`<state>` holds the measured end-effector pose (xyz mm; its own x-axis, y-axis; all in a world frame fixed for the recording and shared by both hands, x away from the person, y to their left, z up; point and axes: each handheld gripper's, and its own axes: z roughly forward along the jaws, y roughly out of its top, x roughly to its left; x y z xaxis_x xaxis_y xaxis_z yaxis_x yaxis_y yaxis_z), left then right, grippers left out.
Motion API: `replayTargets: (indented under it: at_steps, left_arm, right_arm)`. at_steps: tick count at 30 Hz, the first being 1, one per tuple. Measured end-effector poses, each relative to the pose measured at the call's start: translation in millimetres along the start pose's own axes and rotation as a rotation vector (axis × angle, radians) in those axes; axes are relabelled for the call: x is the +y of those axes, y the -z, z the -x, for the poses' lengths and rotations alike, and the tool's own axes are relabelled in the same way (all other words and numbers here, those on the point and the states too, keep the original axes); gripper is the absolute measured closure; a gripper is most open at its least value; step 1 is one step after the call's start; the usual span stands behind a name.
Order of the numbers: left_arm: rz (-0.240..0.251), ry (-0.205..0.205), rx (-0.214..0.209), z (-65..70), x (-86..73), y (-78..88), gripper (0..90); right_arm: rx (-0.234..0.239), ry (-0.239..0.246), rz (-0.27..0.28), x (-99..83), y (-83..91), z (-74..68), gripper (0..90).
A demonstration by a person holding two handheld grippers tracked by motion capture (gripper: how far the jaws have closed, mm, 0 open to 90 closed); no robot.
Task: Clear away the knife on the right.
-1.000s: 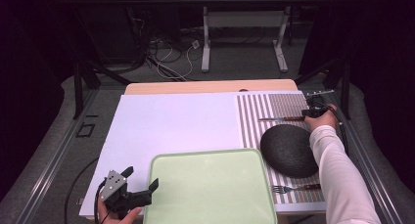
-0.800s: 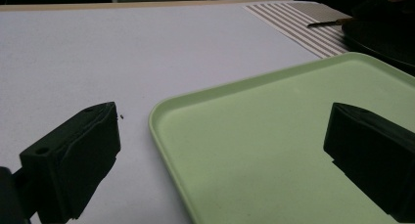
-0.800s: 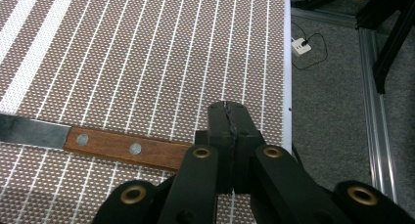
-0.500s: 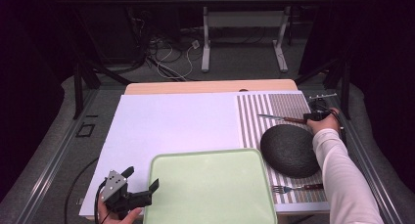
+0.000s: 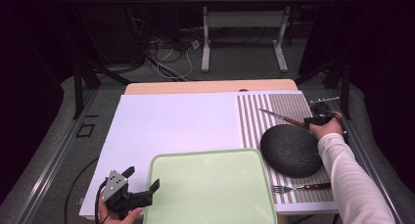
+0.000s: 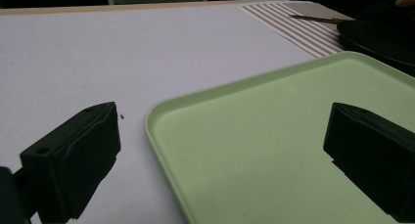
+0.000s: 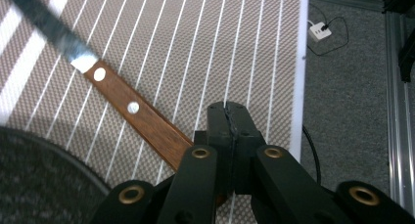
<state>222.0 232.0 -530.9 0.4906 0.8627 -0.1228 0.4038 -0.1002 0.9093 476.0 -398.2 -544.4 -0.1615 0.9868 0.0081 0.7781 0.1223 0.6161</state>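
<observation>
Overhead, the right hand-held gripper sits at the far right edge of the tabletop, pinching the wooden handle end of a knife that lies slanting across the striped placemat, just beyond the dark round plate. The left hand-held gripper rests at the near left, jaws spread, beside the green tray. A fork lies near the plate's front edge.

Along the left hand-held gripper's jaws, they stand wide apart over the tray's corner, holding nothing.

Along the right hand-held gripper's jaws, they are pressed together on the knife handle, the blade pointing away beside the plate.
</observation>
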Motion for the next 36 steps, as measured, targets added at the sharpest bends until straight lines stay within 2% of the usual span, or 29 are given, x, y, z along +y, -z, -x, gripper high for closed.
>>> replayTargets:
  at_steps: [1,6,7,25,30,36]
  left_arm:
    - [0.0,0.001,-0.001,0.0,0.0,0.1,0.5]
    - [0.0,0.001,-0.002,0.0,0.1,0.4,0.5]
    - [0.002,-0.001,-0.002,0.3,0.1,0.5,0.6]
    - [0.002,0.001,-0.003,0.1,0.2,0.6,0.6]
    - [0.004,0.001,-0.004,0.2,0.1,0.8,0.7]
    - [0.004,0.003,-0.003,0.1,0.1,0.9,0.7]
  right_arm:
    - [-0.003,0.023,-0.009,-0.8,-0.1,0.7,89.6]
    - [0.001,0.03,-0.005,-3.8,1.9,-1.4,89.6]
    - [0.001,0.044,-0.009,-4.6,2.9,-1.4,89.6]
    - [0.033,0.029,-0.025,-8.4,7.1,-5.4,87.3]
    - [0.04,0.024,-0.026,-8.5,9.2,-3.1,84.9]
    - [0.035,0.031,0.0,-5.2,20.2,3.8,81.1]
